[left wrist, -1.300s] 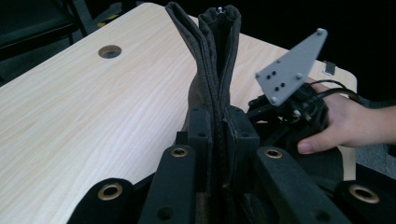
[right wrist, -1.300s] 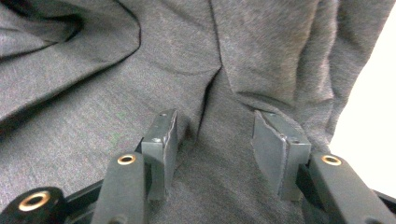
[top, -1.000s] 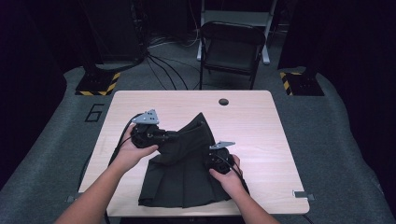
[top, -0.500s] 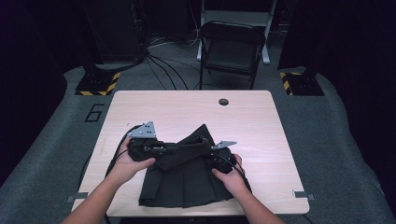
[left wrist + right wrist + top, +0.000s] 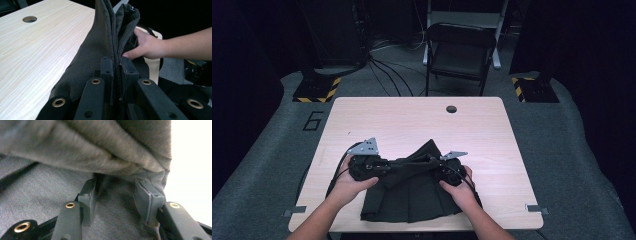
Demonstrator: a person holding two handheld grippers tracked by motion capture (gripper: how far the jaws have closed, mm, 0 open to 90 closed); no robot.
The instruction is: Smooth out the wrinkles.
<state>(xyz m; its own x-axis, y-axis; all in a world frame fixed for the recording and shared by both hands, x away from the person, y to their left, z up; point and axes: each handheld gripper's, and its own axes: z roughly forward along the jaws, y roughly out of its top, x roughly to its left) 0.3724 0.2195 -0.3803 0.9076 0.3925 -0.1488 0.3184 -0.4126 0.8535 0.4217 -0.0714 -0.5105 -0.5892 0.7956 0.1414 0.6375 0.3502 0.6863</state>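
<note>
A dark grey pleated garment (image 5: 412, 200) lies on the near half of the light wooden table (image 5: 412, 120). Its top edge is folded over into a ridge that runs between the two grippers. My left gripper (image 5: 386, 167) is shut on that folded edge; in the left gripper view the jaws (image 5: 116, 72) pinch several layers of the cloth (image 5: 100, 45). My right gripper (image 5: 435, 170) sits at the other end of the ridge. Its jaws have just been opening and stand apart (image 5: 117, 197), with cloth (image 5: 75, 150) lying between them and bunched in front.
A round cable hole (image 5: 451, 109) is in the table's far side. A folding chair (image 5: 459, 50) stands beyond the table, with yellow-black striped stand feet (image 5: 317, 90) on the floor to either side. The person's right hand (image 5: 147, 46) rests against the cloth.
The left gripper has come toward the near edge and lower with the cloth in it, flattening the raised peak into a low ridge. The right hand has stayed put.
</note>
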